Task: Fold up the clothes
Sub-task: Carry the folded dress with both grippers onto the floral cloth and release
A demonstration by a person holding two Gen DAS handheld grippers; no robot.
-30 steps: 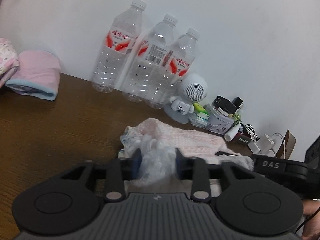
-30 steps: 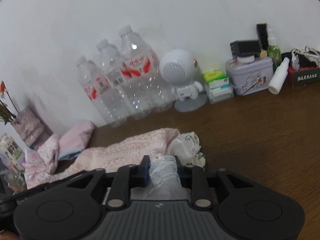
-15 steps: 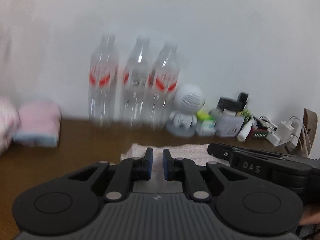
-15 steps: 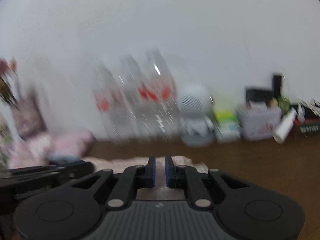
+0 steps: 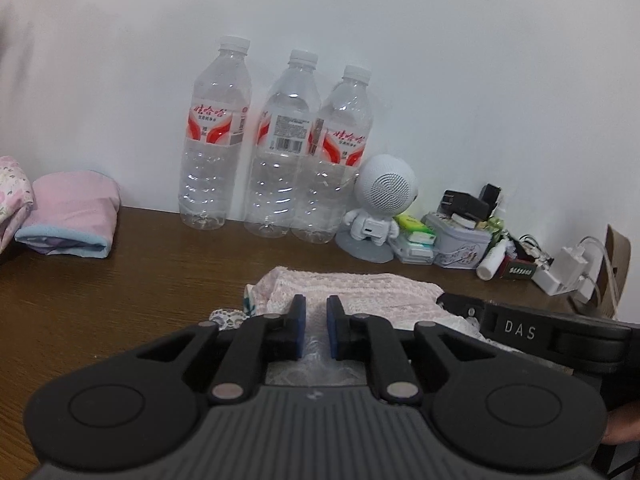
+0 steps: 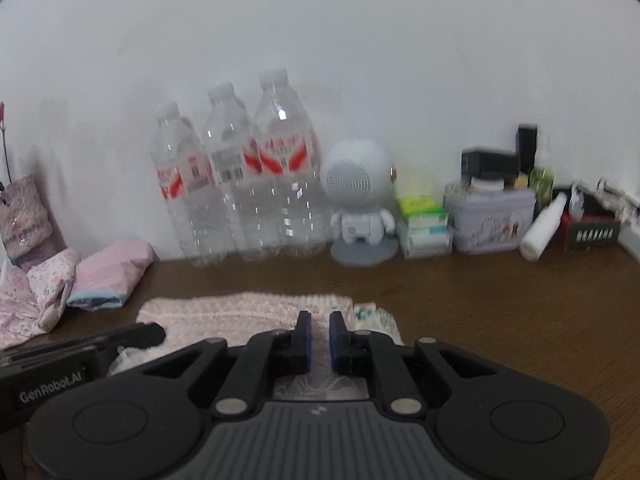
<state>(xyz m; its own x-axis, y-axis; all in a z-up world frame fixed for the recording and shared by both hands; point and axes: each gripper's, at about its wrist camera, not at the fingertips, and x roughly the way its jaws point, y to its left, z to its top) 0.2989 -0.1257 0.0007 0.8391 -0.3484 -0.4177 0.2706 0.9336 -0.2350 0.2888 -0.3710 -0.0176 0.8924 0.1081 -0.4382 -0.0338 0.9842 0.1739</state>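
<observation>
A pale pink knitted garment [image 5: 352,288] with white lace trim lies folded on the brown table [image 5: 120,288]; it also shows in the right wrist view [image 6: 240,312]. My left gripper [image 5: 316,322] hovers just above its near edge, fingers nearly closed with a narrow gap and nothing between them. My right gripper [image 6: 319,334] stands likewise over the garment's right part, nearly closed and empty. The right gripper's body shows at the right of the left wrist view [image 5: 520,332]. The left gripper's body shows at the left of the right wrist view [image 6: 80,352].
Three water bottles [image 5: 280,152] stand against the wall. A white robot-shaped speaker [image 5: 380,212], a tin [image 5: 460,244] and small boxes, chargers and a white tube sit at the back right. Folded pink clothes [image 5: 72,220] lie at the back left.
A second ago both grippers pinched lace fabric of the garment. Both have let go, closed nearly shut and lifted back; the garment now lies flat, folded.
</observation>
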